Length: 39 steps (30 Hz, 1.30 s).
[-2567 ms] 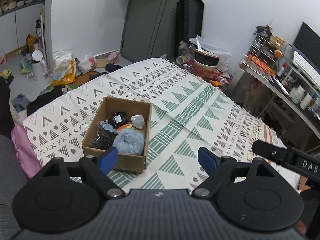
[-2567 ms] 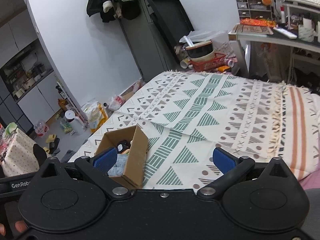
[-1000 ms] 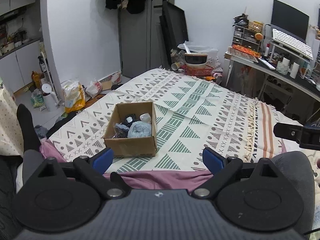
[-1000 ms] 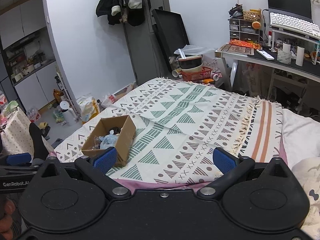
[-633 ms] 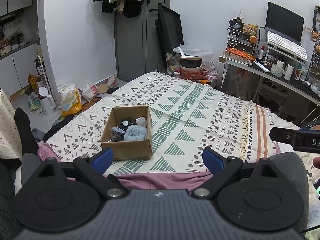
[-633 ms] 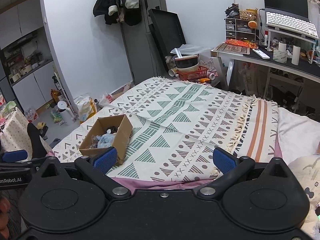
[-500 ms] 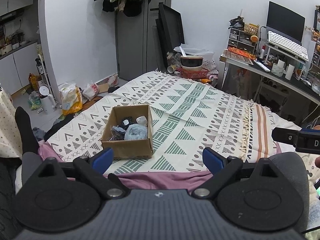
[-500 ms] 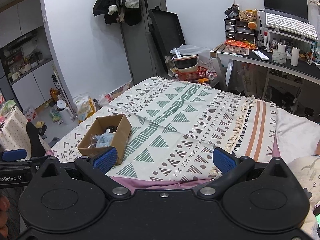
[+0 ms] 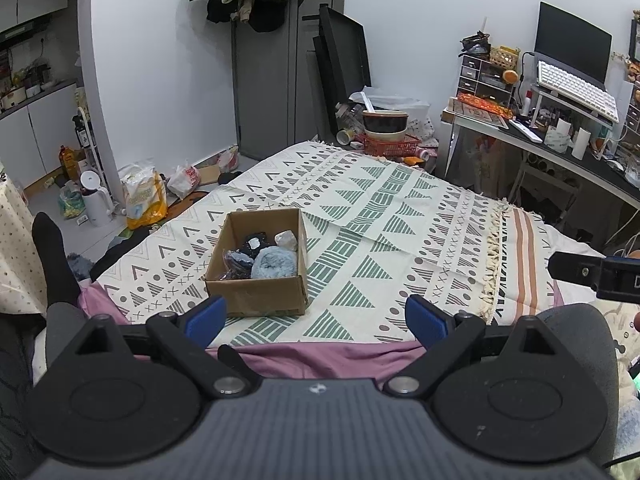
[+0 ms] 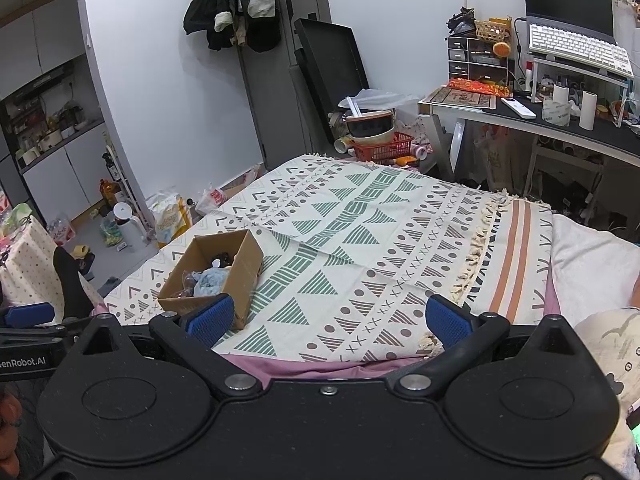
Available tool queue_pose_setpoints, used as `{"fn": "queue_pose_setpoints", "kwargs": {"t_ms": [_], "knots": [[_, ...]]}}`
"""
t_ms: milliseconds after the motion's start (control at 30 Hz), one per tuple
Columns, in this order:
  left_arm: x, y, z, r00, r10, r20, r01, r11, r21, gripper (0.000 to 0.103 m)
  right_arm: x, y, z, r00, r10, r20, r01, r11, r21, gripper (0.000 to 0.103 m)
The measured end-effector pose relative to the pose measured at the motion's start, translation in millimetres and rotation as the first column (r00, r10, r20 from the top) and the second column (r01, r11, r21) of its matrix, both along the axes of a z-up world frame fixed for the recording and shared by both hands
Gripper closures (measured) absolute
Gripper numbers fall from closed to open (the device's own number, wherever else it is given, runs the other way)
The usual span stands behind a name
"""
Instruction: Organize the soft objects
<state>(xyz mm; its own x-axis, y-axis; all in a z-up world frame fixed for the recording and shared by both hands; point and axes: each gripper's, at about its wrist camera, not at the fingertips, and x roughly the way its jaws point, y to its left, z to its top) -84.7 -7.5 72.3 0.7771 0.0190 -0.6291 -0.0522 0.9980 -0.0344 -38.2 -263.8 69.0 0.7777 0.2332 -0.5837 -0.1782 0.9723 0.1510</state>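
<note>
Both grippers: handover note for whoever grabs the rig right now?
Left gripper: open, empty, held back from the bed.
Right gripper: open, empty, also short of the bed.
Cardboard box sits on the patterned blanket, holding a blue fluffy bundle and small dark items.
Done: soft things look boxed; no loose ones visible on the blanket.
Left: apparently nothing; check outside the views.

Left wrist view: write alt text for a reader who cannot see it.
An open brown cardboard box holding a fluffy blue-grey soft bundle and small dark items sits on a cream bedspread with green triangle patterns. The left gripper hangs empty before the bed's near edge, blue-padded jaws wide apart. A cluttered desk with a white keyboard stands at right.
</note>
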Motion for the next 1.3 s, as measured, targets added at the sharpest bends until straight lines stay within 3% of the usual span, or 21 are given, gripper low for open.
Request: {"fn": "queue_pose_setpoints", "kwargs": {"t_ms": [1300], "knots": [[0.6,-3.5,-1.7,1.000,-0.010,-0.015,0.010,1.000,0.006,0.008,-0.8,1.0,-1.5,1.000,0.015,-0.009,-0.015,1.000,0.002,0.000]]}}
